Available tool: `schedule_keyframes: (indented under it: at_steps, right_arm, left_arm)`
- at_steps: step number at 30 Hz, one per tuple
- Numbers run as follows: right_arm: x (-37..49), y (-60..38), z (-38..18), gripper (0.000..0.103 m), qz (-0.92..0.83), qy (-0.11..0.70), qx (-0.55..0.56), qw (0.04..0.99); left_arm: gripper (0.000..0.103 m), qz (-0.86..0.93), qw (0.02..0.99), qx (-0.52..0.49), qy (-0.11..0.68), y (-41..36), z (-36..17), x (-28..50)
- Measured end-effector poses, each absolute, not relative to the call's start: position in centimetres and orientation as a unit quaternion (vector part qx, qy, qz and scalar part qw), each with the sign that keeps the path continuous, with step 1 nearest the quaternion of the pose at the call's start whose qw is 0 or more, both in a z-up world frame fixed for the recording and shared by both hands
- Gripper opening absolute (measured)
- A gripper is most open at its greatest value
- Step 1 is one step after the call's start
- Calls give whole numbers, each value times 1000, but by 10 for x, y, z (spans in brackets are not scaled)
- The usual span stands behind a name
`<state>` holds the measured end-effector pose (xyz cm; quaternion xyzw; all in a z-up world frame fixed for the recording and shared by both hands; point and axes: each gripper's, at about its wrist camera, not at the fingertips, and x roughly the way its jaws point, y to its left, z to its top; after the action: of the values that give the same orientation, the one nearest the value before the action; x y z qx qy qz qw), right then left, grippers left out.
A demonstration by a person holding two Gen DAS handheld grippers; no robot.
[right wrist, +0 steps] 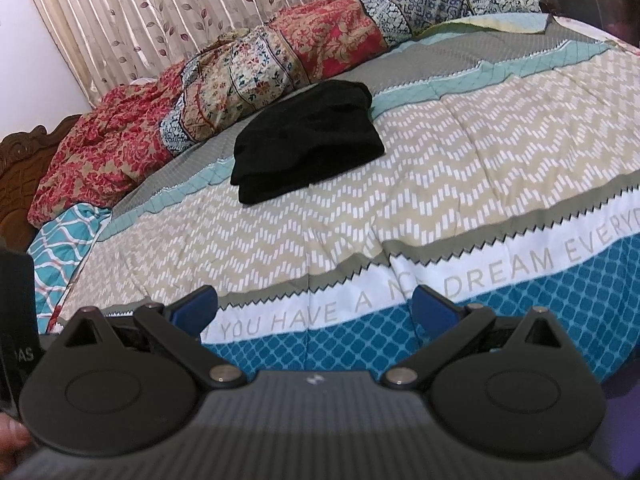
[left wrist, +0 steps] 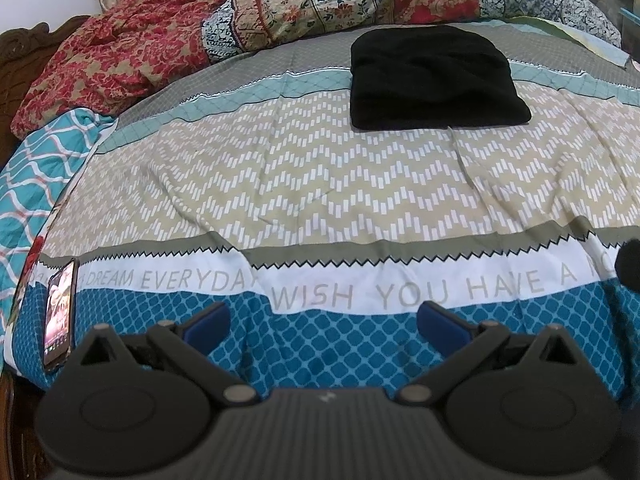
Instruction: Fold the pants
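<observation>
The black pants (left wrist: 436, 80) (right wrist: 310, 140) are laid in a folded stack on the patterned bedspread (left wrist: 304, 184) (right wrist: 460, 184), toward its far side, just in front of the crumpled floral quilt (left wrist: 280, 12) (right wrist: 256, 76). The left gripper (left wrist: 323, 322) and the right gripper (right wrist: 314, 306) are held wide apart and empty over the near blue edge, well apart from the pants. A phone (left wrist: 60, 316) is seen lying at the bedspread's near left corner.
</observation>
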<state>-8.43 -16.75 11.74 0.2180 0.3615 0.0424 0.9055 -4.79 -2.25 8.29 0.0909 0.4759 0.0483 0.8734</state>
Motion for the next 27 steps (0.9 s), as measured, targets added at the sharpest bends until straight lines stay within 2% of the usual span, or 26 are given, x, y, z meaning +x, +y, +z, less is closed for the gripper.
schedule_keyframes:
  at_steps: [27]
  right_arm:
    - [-66,-186,142,103,36,328,218,919]
  left_arm:
    - [103,22,892,76,446,-45,115,-23]
